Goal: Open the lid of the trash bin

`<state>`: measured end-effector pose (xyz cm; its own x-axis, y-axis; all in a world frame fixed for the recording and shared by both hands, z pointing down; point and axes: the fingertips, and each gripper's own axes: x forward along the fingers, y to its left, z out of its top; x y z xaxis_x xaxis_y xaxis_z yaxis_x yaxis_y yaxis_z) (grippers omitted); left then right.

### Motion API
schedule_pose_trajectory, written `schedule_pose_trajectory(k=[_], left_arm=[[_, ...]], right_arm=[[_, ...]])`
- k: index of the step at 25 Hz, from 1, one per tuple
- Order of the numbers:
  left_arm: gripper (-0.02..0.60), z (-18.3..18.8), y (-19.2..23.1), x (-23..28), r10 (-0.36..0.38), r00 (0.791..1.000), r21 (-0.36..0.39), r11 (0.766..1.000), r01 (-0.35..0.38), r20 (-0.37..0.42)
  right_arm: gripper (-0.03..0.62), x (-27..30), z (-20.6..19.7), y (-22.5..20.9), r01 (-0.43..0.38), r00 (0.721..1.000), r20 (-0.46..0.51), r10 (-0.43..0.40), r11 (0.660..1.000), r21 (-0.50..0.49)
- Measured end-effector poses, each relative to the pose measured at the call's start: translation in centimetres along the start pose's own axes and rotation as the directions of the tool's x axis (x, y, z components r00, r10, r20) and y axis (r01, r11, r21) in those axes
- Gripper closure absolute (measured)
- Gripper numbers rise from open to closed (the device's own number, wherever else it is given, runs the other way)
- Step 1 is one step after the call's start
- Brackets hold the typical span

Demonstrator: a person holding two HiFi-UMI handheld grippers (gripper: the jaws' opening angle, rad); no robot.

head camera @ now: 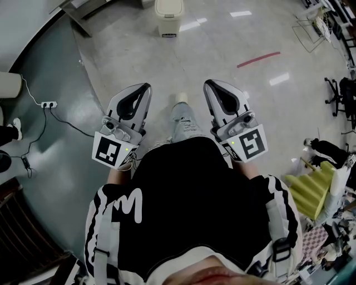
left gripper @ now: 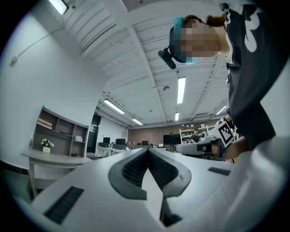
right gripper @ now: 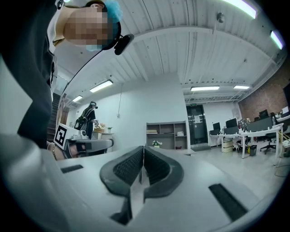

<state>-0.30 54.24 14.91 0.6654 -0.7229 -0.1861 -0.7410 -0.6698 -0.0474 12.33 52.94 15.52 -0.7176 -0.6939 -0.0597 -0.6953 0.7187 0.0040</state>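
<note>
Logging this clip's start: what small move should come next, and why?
Probably a step forward toward the bin. It stands well ahead with its lid down, while the left gripper and right gripper are both shut, empty and far short of it, so neither can reach the lid from here.

A glossy pale grey floor (head camera: 233, 61) is seen across the head view, marked by a short red strip (head camera: 258, 59) at upper right. A white power strip (head camera: 49, 104) is laid at the left edge. In the gripper views a white ribbed ceiling (right gripper: 181, 50) is lit by long tube lights (left gripper: 181, 89). An open grey shelf unit (left gripper: 59, 133) is set against the white wall at left, and the far end is closed by a brick wall (left gripper: 149, 134).
</note>
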Motion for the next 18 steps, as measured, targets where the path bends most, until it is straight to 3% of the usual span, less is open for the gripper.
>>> schedule_pose_trajectory(k=[12, 18], left_arm=[[0.580, -2.4, 4.6, 4.9, 0.055, 0.996, -0.013, 0.998, -0.057, -0.076], [0.580, -3.0, 7.0, 7.3, 0.051, 0.995, -0.002, 0.999, -0.051, -0.090]], right_arm=[[0.582, 5.0, -2.6, -5.0, -0.007, 0.991, -0.137, 0.006, 1.000, -0.010], [0.582, 7.6, -2.7, -7.1, -0.018, 0.991, -0.136, 0.015, 1.000, -0.023]])
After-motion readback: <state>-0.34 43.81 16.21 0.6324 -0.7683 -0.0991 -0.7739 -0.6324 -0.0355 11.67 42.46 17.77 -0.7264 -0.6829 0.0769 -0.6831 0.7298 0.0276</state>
